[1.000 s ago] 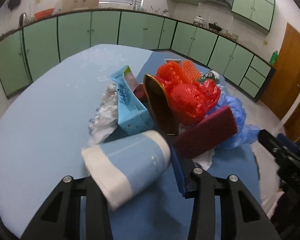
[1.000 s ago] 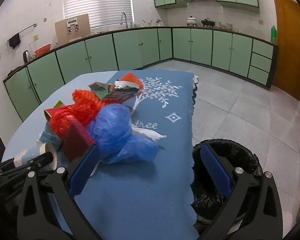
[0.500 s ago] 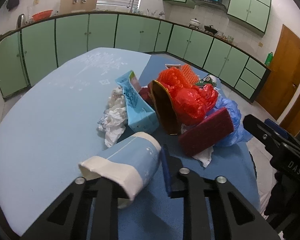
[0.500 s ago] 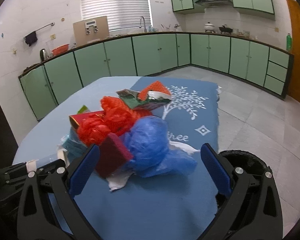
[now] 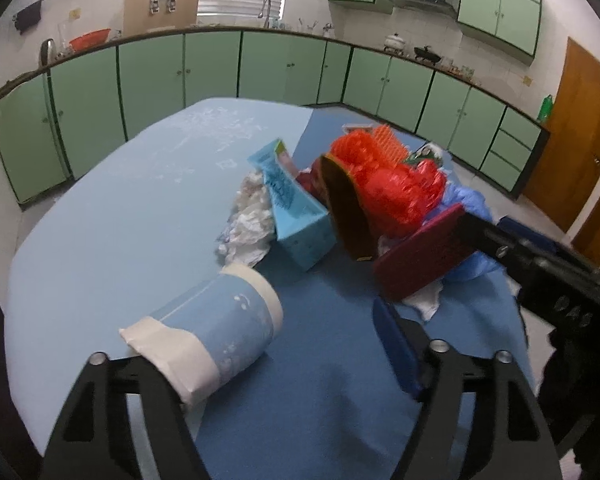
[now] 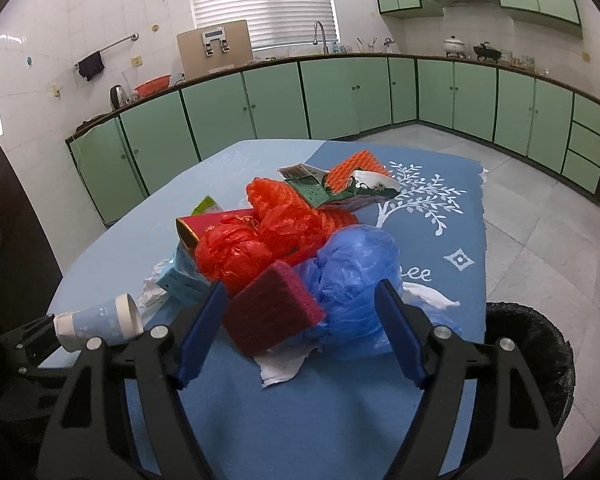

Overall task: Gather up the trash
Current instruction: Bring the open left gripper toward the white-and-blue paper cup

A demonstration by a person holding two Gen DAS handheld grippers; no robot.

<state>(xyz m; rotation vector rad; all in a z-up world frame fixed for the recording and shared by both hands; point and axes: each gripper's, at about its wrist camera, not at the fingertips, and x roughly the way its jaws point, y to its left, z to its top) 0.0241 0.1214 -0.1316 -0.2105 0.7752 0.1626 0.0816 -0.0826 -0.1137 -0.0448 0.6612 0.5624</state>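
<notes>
A: Position and orientation of the paper cup [image 5: 216, 326]?

B: On its side on the blue surface [image 5: 100, 220], just short of the trash pile; long axis runs from the left gripper [image 5: 268, 364] toward the pile, white rim leading. Light blue, white bands, base dented.

A: Fingers?

B: Left just opened, apart, cup against the left one. Right gripper [image 6: 300, 332] closing, still apart, flanking the maroon scouring pad [image 6: 272, 312].

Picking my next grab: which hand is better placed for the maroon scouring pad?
Right. Its gripper, jaws just narrowing yet empty, already brackets the maroon scouring pad; the trash bin is beside it.
</notes>
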